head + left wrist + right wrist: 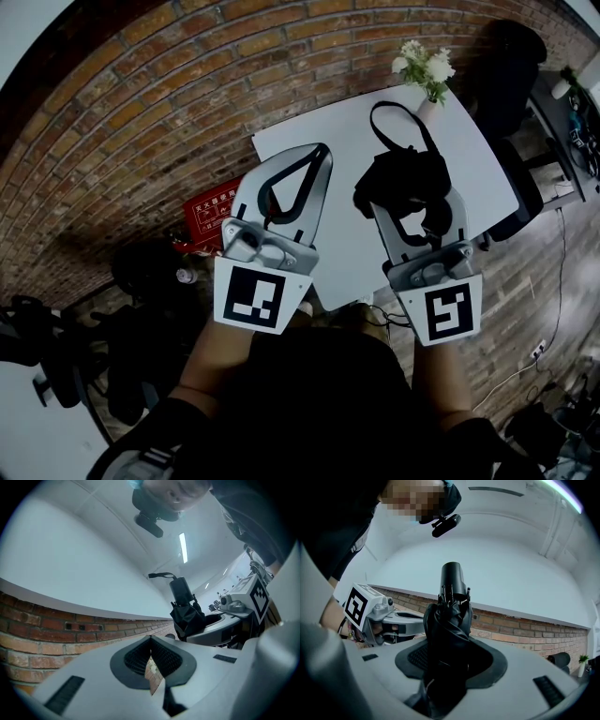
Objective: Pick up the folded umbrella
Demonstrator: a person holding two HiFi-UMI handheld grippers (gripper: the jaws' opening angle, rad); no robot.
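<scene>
Head view: your left gripper [322,150] is left of centre, jaws closed tip to tip, nothing in them. Your right gripper [417,202], right of centre, is clamped on the folded umbrella [403,178]. The black bundle hides that gripper's tips. The strap loop [394,117] reaches up over the white table [342,246]. Can't tell from here whether the umbrella clears the table. Print on the red box [214,211] at mid left is too small to read.

Left gripper view: pads meet at centre bottom, with only a thin slit showing brick. The umbrella [186,613] stands upright right of centre.

Right gripper view: the umbrella [447,630] fills the centre with both pads pressing its fabric. Its handle end [452,578] sticks up and its lower end is cut off at the bottom edge. The left gripper's tips are hidden behind it.
</scene>
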